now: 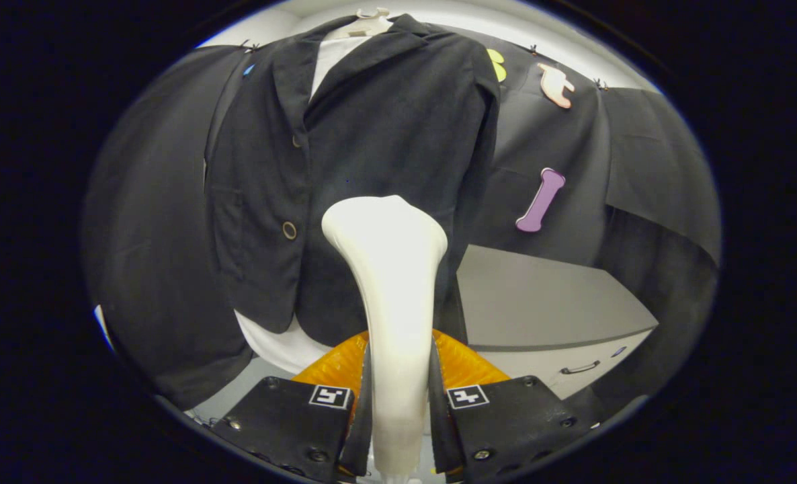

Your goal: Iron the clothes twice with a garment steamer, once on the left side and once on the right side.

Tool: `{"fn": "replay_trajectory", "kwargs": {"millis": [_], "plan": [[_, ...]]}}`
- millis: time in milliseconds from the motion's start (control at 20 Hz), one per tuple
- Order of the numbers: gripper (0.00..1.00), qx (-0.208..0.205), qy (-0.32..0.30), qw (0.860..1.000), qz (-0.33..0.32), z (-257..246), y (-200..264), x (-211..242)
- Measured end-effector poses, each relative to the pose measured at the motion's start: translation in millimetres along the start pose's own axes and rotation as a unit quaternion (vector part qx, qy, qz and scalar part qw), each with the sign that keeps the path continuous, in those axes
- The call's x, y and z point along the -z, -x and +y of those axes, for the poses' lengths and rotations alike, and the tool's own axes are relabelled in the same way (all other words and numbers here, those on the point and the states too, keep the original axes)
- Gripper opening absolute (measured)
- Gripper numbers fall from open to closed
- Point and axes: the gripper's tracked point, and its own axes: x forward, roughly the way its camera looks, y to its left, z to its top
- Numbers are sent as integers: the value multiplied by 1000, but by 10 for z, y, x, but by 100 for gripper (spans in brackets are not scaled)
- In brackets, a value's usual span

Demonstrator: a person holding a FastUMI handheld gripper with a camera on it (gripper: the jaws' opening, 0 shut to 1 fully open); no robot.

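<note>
A dark jacket hangs on a pale hanger over a white shirt, right in front of me. My gripper is shut on the white garment steamer, both fingers pressing its handle. The steamer's wide head points up and forward, against or just short of the jacket's lower right front panel, right of the lower button. Whether the head touches the cloth I cannot tell. The white shirt hem shows under the jacket.
A grey cabinet with a drawer handle stands to the right, behind the jacket. Black cloth walls surround the booth.
</note>
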Motion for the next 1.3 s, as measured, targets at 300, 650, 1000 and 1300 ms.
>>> {"fn": "replay_trajectory", "kwargs": {"millis": [300,650,1000,1300], "plan": [[39,-7,-3,999,35,25,-145,449],[39,-24,-6,997,72,132,-385,1009],[39,-32,-22,994,103,101,-543,1376],[39,-34,-30,993,105,38,-461,1281]]}}
